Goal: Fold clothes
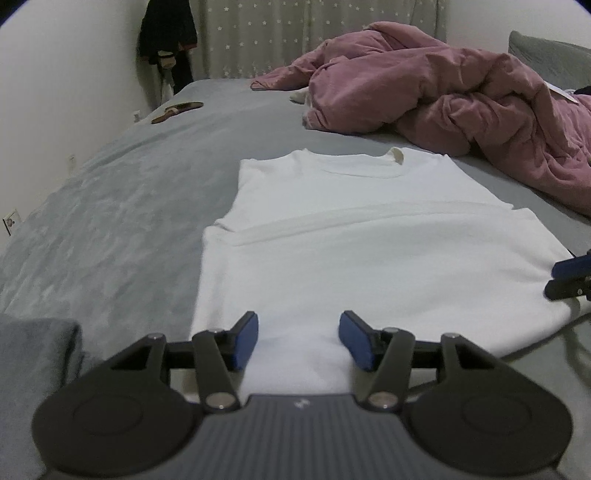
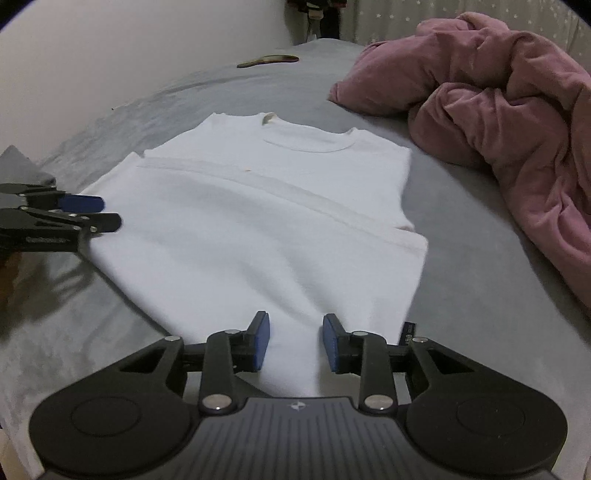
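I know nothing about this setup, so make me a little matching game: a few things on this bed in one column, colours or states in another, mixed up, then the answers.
Things:
1. T-shirt
2. Quilt
3. Left tongs
4. Bed sheet

Descriptions:
A. pink, crumpled in a heap
B. grey, spread under everything
C. white, lying flat with sides folded in
D. open, blue pads either side of the shirt's near edge

Pairs: 1-C, 2-A, 3-D, 4-B

Home bedroom, grey bed (image 1: 122,206), rumpled pink duvet (image 1: 443,96), star-patterned curtain (image 1: 258,33)
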Tool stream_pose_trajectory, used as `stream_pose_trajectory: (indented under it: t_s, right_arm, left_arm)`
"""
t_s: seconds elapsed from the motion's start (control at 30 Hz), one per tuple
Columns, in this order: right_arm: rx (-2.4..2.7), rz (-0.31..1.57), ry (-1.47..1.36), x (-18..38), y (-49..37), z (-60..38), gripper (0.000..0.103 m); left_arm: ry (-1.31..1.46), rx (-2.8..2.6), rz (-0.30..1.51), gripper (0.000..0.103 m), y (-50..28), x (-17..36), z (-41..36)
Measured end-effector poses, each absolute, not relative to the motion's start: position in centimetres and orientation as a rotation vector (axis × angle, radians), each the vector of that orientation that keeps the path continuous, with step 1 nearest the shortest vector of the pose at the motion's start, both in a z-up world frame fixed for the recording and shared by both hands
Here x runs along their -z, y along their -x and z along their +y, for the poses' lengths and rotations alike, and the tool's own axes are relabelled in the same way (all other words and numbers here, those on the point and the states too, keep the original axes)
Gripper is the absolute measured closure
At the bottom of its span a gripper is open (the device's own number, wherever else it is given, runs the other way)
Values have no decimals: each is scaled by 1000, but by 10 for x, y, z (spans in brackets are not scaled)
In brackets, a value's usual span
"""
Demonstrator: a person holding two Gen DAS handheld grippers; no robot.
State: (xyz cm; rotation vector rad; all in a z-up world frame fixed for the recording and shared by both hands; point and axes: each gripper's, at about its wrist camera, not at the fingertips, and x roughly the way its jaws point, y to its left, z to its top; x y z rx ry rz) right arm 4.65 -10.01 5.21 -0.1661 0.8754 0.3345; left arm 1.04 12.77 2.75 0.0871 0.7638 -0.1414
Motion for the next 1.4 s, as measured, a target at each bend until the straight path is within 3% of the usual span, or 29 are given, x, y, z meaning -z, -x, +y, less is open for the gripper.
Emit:
stream_pose_trajectory:
  t_s: [0.53, 0.77, 1.4]
  right_arm:
    - [-270, 899, 161, -51, -52, -117, 74]
    - [-263, 899, 141, -53, -55, -121, 80]
    - [-267, 801, 176, -50, -93, -96, 74]
  left_arm:
    - [-38, 86, 760, 54, -24, -30, 154]
    - [-17, 80, 753, 53, -22, -36, 156]
    - [-51, 51, 771, 52, -67, -31, 138]
